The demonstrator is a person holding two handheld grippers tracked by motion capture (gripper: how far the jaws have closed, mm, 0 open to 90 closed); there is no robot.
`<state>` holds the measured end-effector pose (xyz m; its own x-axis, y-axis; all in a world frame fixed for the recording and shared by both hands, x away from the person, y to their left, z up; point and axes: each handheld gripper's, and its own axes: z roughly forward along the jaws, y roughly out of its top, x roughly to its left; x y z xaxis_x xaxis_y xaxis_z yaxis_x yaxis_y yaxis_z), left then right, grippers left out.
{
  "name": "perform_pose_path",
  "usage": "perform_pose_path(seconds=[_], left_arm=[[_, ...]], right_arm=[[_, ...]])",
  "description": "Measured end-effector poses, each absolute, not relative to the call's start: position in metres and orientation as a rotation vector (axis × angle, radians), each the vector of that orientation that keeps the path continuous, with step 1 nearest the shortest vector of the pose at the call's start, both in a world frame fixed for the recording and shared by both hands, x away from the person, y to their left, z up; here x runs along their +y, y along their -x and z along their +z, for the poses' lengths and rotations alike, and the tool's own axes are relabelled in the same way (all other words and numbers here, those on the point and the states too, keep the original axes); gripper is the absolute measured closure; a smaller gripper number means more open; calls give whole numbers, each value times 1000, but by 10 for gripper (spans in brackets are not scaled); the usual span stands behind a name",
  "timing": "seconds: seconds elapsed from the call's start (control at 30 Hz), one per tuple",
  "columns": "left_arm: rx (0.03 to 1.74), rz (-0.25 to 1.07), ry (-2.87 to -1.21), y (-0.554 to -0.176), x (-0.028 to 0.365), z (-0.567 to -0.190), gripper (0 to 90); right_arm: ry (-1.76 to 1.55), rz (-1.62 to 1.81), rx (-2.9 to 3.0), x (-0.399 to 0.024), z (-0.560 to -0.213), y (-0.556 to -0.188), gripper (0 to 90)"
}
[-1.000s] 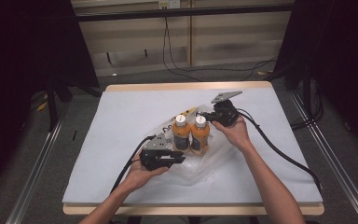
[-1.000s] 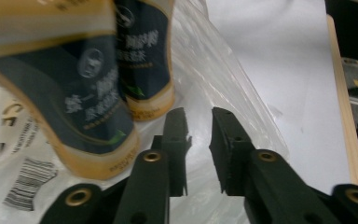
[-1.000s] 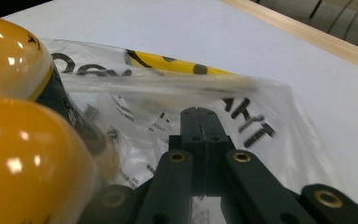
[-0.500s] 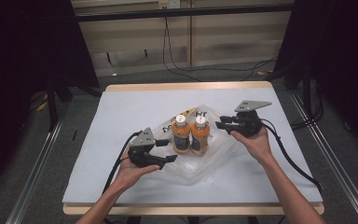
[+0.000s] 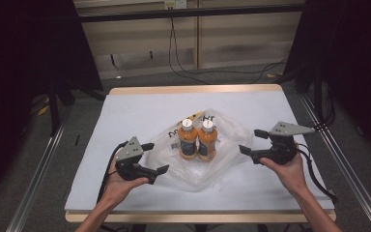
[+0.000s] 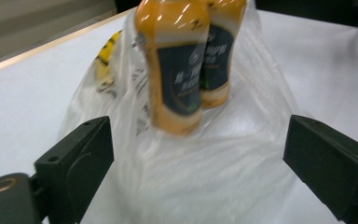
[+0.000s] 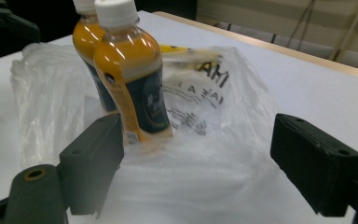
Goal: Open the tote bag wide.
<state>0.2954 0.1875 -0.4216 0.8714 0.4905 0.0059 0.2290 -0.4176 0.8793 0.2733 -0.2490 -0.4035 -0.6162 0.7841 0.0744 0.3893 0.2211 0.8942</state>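
Observation:
Two orange drink bottles (image 5: 197,138) with white caps stand upright side by side on a crumpled clear plastic bag (image 5: 222,164) in the middle of the table. My left gripper (image 5: 157,157) hovers at the bag's left edge, and its jaws have just been opening, with nothing gripped. My right gripper (image 5: 251,141) is off the bag's right edge, its jaws also just opened wide and empty. In the left gripper view the bottles (image 6: 175,65) stand beyond the open left gripper (image 6: 200,177), over the bag (image 6: 205,154). The right gripper view has the bottles (image 7: 130,79) ahead of the open right gripper (image 7: 200,168).
The white table top (image 5: 140,111) has a wooden rim and bare room on all sides of the bag. Metal rails (image 5: 38,169) run along both sides of the table. Cables (image 5: 188,72) lie on the floor behind it.
Both grippers have drawn outward from the bottles, the right one farther, and both sets of jaws have opened. The bag has settled flat, and the bottles still stand.

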Motion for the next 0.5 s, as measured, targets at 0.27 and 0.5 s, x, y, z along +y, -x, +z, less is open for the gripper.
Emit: perform_pose_path(seconds=[0.27,0.5], left_arm=[[622,388,-1983,-273,230,-423,62],[738,410,-1965,-267,260,-439,62]], right_arm=[[-1162,1336,2060,-268,-418,-236,121],[-1239,1312,1962,-288,-430,-211,108]])
